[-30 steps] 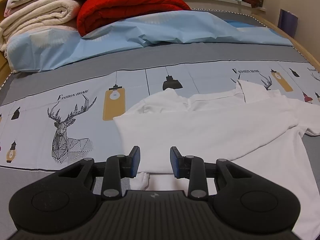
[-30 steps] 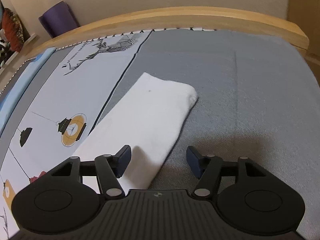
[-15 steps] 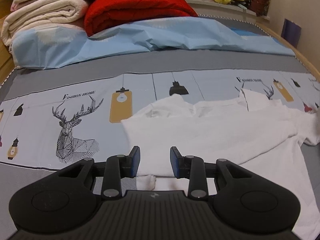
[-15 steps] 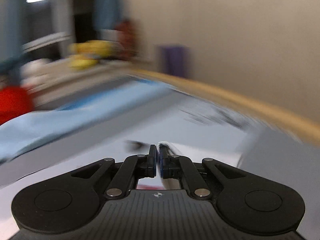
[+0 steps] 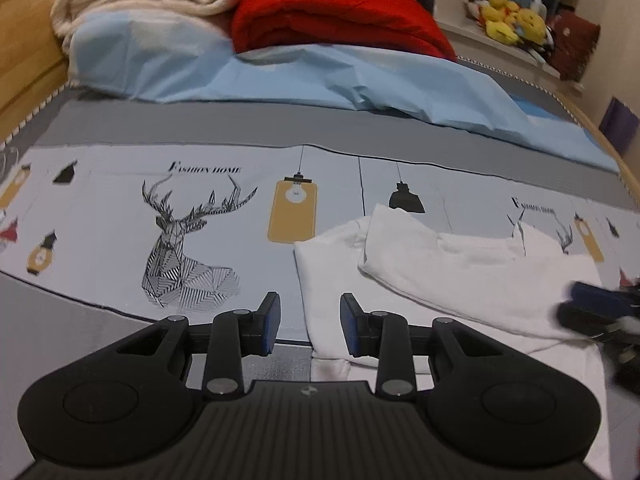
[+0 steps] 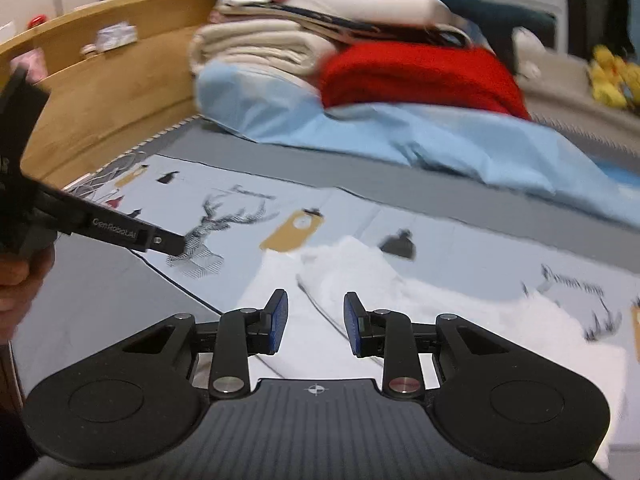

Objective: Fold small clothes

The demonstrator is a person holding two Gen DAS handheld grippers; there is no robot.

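White cotton, a shirt [image 5: 460,276], lay partly folded on the printed sheet [image 5: 120,216], right of the deer. The left gripper [image 5: 308,322] hung over the shirt's near left edge, jaws apart and empty. The right gripper [image 6: 316,322] was opening above the shirt, nothing between its pads. The fold seemed midway; next, each gripper probably needed to pinch an edge. "Fashion home" read on the sheet, "GenRobot.AI" on the left gripper's side.

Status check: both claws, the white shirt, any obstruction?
Left claw open, empty. Right claw opening, nothing between its pads. White shirt part-folded on bed. No obstruction seen.
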